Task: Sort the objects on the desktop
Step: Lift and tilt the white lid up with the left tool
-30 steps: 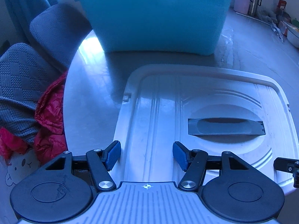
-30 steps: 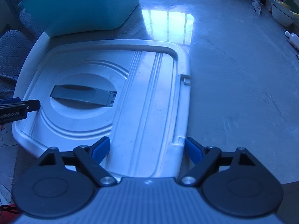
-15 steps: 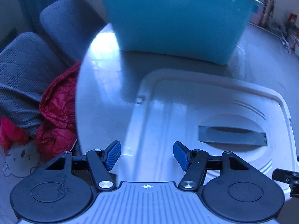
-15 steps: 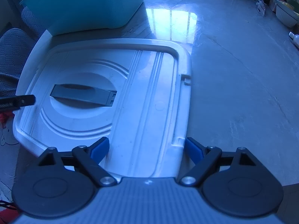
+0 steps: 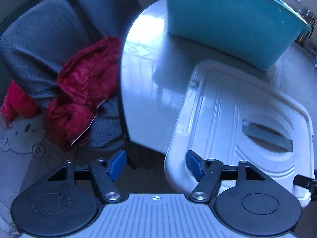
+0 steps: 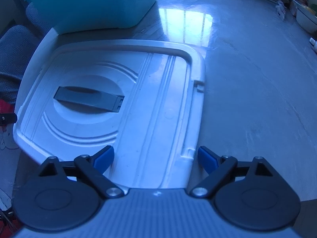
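A white plastic lid (image 5: 227,115) with a grey recessed handle (image 5: 267,134) lies flat on the grey table; it also shows in the right wrist view (image 6: 150,103), handle (image 6: 89,98) included. A teal storage bin (image 5: 227,21) stands behind it, also seen in the right wrist view (image 6: 95,6). My left gripper (image 5: 155,163) is open and empty, straddling the lid's near left corner. My right gripper (image 6: 155,159) is open and empty, its jaws spanning the lid's near right edge.
Grey chairs (image 5: 39,45) with a red garment (image 5: 85,87) stand left of the table edge. A white cartoon bag (image 5: 21,136) sits below them. Bowls and bottles (image 6: 303,15) stand at the table's far right. Open tabletop (image 6: 257,89) lies right of the lid.
My left gripper has swung left, off the lid's middle to its left corner over the table edge. My right gripper has shifted slightly and stays open over the lid's right edge.
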Tool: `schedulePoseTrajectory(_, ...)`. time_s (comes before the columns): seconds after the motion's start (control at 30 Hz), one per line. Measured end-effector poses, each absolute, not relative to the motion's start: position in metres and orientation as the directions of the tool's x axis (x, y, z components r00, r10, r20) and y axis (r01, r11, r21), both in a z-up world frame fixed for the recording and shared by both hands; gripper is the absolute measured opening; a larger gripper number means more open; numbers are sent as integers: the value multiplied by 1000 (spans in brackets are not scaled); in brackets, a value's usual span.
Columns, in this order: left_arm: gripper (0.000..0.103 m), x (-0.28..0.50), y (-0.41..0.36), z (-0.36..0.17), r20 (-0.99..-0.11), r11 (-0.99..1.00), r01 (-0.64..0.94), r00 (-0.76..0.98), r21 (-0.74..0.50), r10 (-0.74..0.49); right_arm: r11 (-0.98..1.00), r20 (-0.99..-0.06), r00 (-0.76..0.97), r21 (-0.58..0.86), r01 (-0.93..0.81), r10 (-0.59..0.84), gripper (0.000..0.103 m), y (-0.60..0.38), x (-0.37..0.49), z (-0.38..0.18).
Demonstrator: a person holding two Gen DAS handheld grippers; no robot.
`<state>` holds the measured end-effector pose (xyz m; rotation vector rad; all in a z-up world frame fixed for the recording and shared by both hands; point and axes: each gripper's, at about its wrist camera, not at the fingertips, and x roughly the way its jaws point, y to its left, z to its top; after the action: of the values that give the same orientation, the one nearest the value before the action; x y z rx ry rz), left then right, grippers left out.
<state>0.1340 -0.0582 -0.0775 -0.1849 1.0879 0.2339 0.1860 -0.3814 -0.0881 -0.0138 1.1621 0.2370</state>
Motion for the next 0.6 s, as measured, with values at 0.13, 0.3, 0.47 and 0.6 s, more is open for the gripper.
schedulePoseTrajectory(0.13, 74, 126, -57, -80, -897, 959, -282, 434, -42, 88, 972, -910, 371, 111, -207, 183, 91, -379, 186, -87)
schedulePoseTrajectory(0.3, 80, 121, -62, -80, -896, 970, -242, 437, -36, 76, 971, -910, 370, 111, -213, 185, 91, -382, 186, -86)
schedulePoseTrajectory(0.47, 81, 118, -61, -82, -891, 975, -199, 453, -100, 1, 970, -911, 369, 110, -218, 186, 91, -384, 183, -85)
schedulePoseTrajectory(0.6, 82, 114, -54, -88, -881, 959, -191, 461, -209, -101, 969, -910, 369, 109, -223, 188, 91, -385, 182, -84)
